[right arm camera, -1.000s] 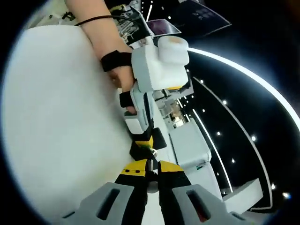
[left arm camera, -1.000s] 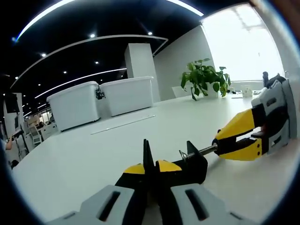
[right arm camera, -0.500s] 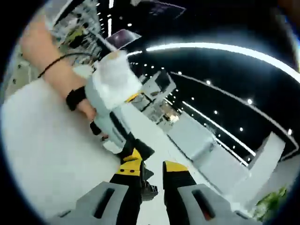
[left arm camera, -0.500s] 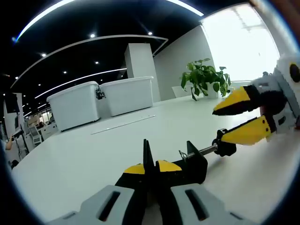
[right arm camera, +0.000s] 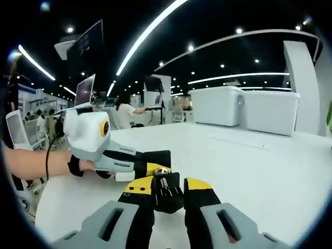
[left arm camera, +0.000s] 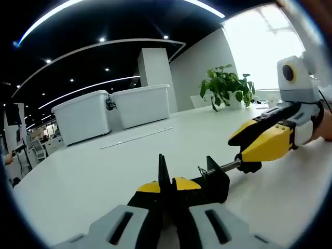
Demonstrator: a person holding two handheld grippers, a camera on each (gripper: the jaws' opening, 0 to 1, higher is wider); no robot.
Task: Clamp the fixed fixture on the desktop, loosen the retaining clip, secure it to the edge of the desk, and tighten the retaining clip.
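The left gripper (left arm camera: 167, 189) is closed on the black body of the fixed fixture (left arm camera: 210, 179), a small clamp resting on the white desk (left arm camera: 104, 176). The grip looks meant to pin the clamp against twisting, since its threaded screw (left arm camera: 228, 166) juts out ahead and to the right of these jaws, free for the other tool to work.

The right gripper (left arm camera: 262, 142) comes in from the right with its 2 yellow-tipped jaws lying just above the black knob (left arm camera: 249, 167) at the screw's end. In the right gripper view the right gripper (right arm camera: 168, 188) has its jaws narrowly parted with the dark knob (right arm camera: 167, 192) sitting between the tips. I judge it is setting up to turn the retaining clip loose, but whether the pads actually press the knob cannot be told.

Beyond those jaws, the left gripper (right arm camera: 132, 165) and the person's hand (right arm camera: 36, 162) holding it come in from the left.

The clamp's lower jaw and its opening are hidden behind the left gripper's fingers, so how far it is already loosened is unclear. The desk edge where it must go is not clearly identifiable. The white bins (left arm camera: 111, 111) and plant (left arm camera: 225, 85) stand well beyond.
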